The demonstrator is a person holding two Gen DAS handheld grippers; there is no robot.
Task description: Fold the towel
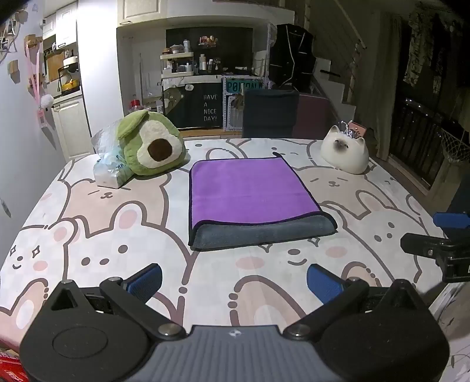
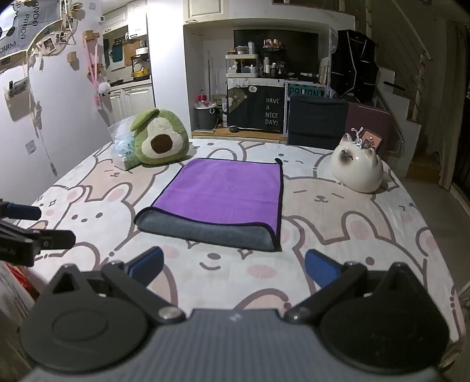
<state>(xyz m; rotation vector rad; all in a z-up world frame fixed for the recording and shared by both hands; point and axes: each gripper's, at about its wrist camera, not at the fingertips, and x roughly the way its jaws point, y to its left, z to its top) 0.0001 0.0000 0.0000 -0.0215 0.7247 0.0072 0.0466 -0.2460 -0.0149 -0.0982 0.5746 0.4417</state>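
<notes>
The surface [image 1: 117, 235] wears a cover printed with pale pink cartoon rabbits. A folded towel [image 1: 249, 194], purple on top and grey beneath, lies flat at frame center. At upper left an avocado plush [image 1: 149, 147] leans against a plastic-wrapped packet [image 1: 110, 170]. A white cat figurine [image 1: 345, 154] sits upper right.

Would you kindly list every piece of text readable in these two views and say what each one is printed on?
"HAVE A NICE DAY!" on the dark curtain under the shelf.
"HI" in a small speech bubble on that curtain.
"PANDA PANDA", upside down, on the wall poster.
Green sign behind the dark chair: partly hidden, seems to start "PO", not readable in full.
Labels on the shelf bottles: too small.
The towel carries no text.
</notes>
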